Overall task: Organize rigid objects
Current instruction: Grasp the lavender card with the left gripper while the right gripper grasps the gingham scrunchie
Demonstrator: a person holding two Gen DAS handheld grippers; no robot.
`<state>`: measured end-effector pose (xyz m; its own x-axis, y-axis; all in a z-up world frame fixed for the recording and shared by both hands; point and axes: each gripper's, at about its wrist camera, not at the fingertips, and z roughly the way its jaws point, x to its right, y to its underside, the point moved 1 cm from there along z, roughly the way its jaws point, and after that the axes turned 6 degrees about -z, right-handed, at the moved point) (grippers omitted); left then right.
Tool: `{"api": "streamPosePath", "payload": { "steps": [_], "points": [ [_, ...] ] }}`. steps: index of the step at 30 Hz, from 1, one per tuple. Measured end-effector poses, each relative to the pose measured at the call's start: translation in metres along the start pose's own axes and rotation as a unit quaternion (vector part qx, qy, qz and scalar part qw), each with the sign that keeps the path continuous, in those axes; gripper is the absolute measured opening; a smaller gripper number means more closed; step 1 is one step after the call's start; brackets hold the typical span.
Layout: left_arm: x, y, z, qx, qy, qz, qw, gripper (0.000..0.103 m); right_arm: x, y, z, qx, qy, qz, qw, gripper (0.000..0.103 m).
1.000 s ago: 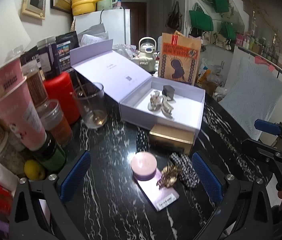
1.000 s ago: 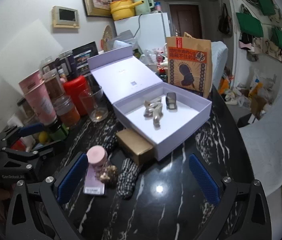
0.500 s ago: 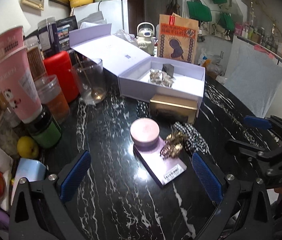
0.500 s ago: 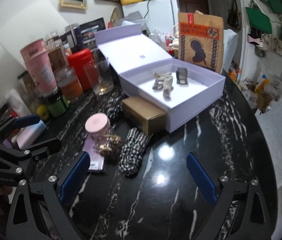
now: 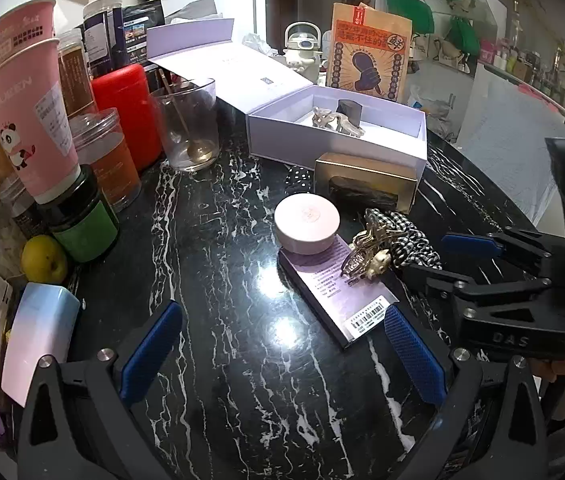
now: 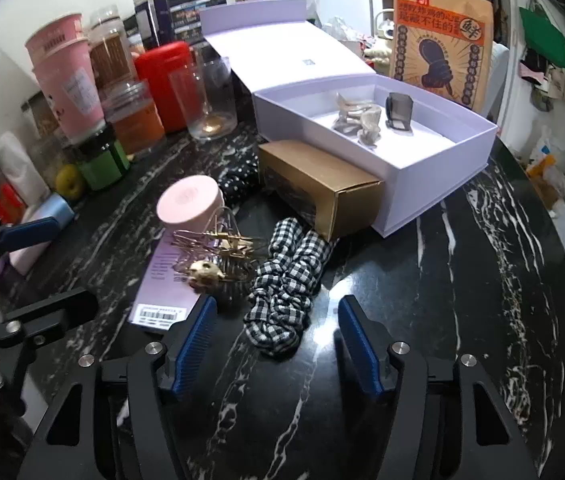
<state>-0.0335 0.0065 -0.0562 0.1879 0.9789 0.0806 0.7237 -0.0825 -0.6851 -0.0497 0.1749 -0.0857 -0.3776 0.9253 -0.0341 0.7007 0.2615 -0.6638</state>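
Observation:
An open lavender box (image 6: pixel 434 184) (image 5: pixel 338 148) holds several hair clips. In front of it lie a gold carton (image 6: pixel 322 188), a pink round jar (image 6: pixel 188 204) (image 5: pixel 306 220), a flat purple pack (image 5: pixel 342 296), a gold claw clip (image 6: pixel 218 256) (image 5: pixel 366 252) and a checked scrunchie (image 6: pixel 286 280) (image 5: pixel 410 240). My right gripper (image 6: pixel 276 340) hangs low over the scrunchie's near end. Its jaws are closing, with the scrunchie between the fingertips and the pads not touching it. My left gripper (image 5: pixel 282 354) stands open over bare table, just short of the purple pack.
Cups, jars, a red canister (image 5: pixel 126 108) and a drinking glass (image 5: pixel 190 124) crowd the left side. A brown paper bag (image 6: pixel 438 40) stands behind the box. A polka-dot scrunchie (image 6: pixel 238 180) lies by the carton. The black marble table edge (image 6: pixel 562 280) curves round at the right.
Both grippers have sunk toward the table and come closer to the objects. The right gripper's jaws have narrowed, and the checked scrunchie now lies between its fingertips.

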Motion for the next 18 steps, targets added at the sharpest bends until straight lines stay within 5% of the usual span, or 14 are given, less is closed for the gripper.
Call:
{"api": "streamPosePath", "payload": {
  "steps": [7, 18],
  "points": [
    [0.0, 0.002, 0.006, -0.005, 0.011, -0.003, 0.9999, 0.103, 0.001, 0.0, 0.008, -0.007, 0.003, -0.003, 1.0, 0.031],
    [0.023, 0.001, 0.024, -0.019, 0.035, 0.007, 0.9992, 0.103, 0.009, 0.015, -0.008, -0.001, 0.008, -0.003, 1.0, 0.024]
  ]
}}
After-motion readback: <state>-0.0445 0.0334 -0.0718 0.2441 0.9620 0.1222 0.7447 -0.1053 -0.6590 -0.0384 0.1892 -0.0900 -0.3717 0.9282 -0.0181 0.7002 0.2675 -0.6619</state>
